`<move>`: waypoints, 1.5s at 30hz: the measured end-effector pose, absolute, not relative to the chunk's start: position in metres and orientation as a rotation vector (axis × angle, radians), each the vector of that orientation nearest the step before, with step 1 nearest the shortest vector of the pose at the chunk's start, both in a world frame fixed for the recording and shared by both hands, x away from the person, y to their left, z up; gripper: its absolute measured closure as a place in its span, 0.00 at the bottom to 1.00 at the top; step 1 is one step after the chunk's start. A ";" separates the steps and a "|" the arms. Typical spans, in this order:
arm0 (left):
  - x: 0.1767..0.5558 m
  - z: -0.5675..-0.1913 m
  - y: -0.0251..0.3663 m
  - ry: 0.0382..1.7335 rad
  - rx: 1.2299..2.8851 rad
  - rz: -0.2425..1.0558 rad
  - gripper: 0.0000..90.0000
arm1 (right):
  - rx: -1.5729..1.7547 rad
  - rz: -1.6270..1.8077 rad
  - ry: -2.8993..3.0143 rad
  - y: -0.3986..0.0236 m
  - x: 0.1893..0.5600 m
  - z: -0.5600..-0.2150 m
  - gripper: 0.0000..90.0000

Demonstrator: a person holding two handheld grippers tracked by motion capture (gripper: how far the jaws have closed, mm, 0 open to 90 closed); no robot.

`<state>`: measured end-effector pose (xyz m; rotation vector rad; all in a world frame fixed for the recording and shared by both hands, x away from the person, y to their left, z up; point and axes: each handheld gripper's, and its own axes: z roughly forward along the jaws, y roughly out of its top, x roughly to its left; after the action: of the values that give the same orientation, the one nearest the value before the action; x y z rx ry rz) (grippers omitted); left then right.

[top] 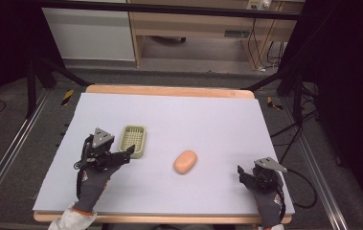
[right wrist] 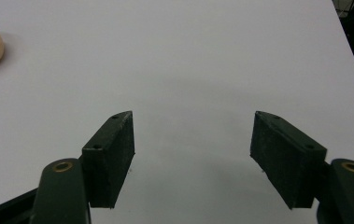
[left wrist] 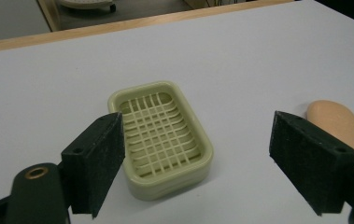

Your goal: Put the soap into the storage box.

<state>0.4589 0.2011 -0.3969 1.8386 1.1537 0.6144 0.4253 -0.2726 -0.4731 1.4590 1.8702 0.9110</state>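
High view: two hand-held grippers are hovering over a pale table (top: 169, 115), with a soap dish and a bar of soap lying between them.

The left gripper (top: 130, 152) is sitting just beside the near end of the pale green soap dish (top: 134, 141), its jaws standing wide apart and gripping nothing; the left gripper view is showing what the overhead angle is blurring, namely the dish's lattice floor and rounded rim (left wrist: 198, 135) lying between and beyond the two black pads, untouched. The peach soap (top: 185, 161) is resting mid-table, well apart from the dish, and is peeking in at the right edge of that view. The right gripper (top: 242, 173) is waiting near the table's front right corner, jaws spread over bare surface and holding nothing, as the right gripper view is making plain. No lettering is readable on anything.
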 end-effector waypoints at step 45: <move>0.474 -0.400 0.111 0.983 2.016 0.545 0.19 | 1.461 0.928 1.879 -0.271 0.425 -0.472 0.36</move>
<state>0.4736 0.1111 -0.4004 2.0156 0.9834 0.5451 0.4249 -0.2705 -0.4722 1.4610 1.8788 0.9284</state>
